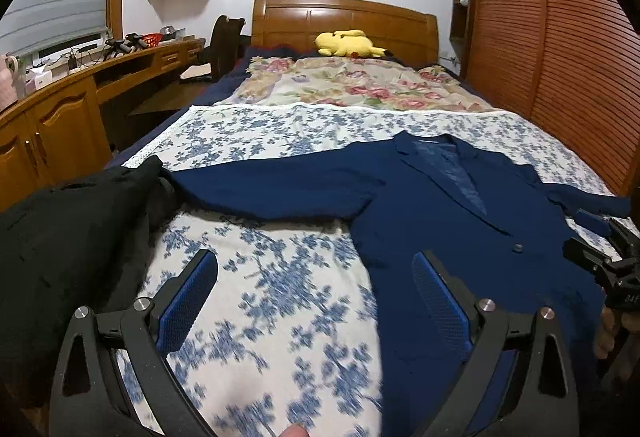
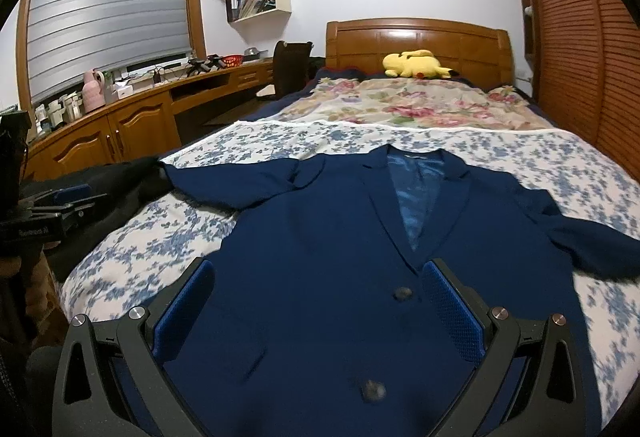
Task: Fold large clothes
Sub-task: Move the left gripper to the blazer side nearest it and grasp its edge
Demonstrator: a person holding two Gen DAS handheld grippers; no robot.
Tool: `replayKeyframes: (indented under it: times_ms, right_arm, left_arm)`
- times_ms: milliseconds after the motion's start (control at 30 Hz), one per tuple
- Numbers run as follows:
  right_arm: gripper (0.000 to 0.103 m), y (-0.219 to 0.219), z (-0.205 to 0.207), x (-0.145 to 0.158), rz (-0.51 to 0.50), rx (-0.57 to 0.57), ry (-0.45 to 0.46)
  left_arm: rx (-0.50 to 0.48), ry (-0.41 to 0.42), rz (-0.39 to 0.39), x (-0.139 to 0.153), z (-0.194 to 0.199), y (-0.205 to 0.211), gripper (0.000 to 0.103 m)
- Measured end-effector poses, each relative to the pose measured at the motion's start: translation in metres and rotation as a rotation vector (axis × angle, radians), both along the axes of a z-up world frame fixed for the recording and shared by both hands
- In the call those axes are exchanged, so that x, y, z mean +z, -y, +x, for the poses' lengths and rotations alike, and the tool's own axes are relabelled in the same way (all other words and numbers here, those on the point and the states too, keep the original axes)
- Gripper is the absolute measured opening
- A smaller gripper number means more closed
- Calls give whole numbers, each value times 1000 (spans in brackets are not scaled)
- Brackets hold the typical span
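A navy blue suit jacket (image 2: 340, 229) lies face up on the bed, collar toward the headboard, both sleeves spread sideways. In the left wrist view the jacket (image 1: 460, 221) fills the right half, its long sleeve reaching left. My left gripper (image 1: 314, 269) hovers open over the bedsheet beside the jacket's left edge, nothing between its blue pads. My right gripper (image 2: 318, 279) hangs open above the jacket's buttoned front, holding nothing. The right gripper (image 1: 600, 237) also shows at the right edge of the left wrist view, and the left gripper (image 2: 60, 197) shows at the left edge of the right wrist view.
A blue-flowered sheet (image 2: 500, 149) covers the bed. A black garment (image 1: 68, 237) is piled at the left corner. A yellow plush toy (image 2: 416, 64) lies by the wooden headboard (image 2: 420, 37). A wooden desk (image 2: 132, 117) runs along the left; a slatted wardrobe (image 2: 580, 37) is on the right.
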State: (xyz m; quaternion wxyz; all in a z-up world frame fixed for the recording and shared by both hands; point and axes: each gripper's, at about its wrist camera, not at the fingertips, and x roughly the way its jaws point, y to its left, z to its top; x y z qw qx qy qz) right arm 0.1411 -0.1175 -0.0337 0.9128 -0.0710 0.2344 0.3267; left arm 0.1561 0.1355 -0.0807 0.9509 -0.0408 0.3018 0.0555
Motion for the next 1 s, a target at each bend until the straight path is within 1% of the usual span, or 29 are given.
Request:
replayKeyframes:
  times_ms: [67,200,300,433,533,633,700,733,767,867,1000]
  right_arm:
    - [103,-8,10,-1,-6,14,-4]
    - [103,-25,31,-11,-34,48,-13]
    - [103,-31,42,-23,-57,70,-29]
    - [103,-30,49,-39,-93,105,-96]
    - [103,-24,42,-42,-110,109,-99]
    - [103,-14,40,-39,-108,107,-106]
    - [103,-16,44,-38,-111,104,-123]
    - [103,-15,44,-39,-112,103,-133]
    - [103,-18,46,-40,-115,101,-139]
    - [103,-19,50,-36,-121,97,-153]
    - [103,-21,49,-33,-124,96,-150]
  left_arm:
    - [10,-6,6,-2,8,-6,98]
    - [32,-27,-24,-9,26,-20,98]
    - [43,-52,-28,-16,41,-29,98]
    - [45,-85,-47,-28,58,-40,98]
    - [40,-104,-64,-35,72,-49,98]
    - [38,-113,-71,-41,87,-59,86]
    - [49,-117,-74,-44,99,-67,77]
    - [53,-119,-81,-45,105,-72,71]
    - [61,-124,-96,-48,112,-78,67]
    - [98,-137,-123,-56,129,-97,61]
    - [158,-181,-128,-71,147,-119,60]
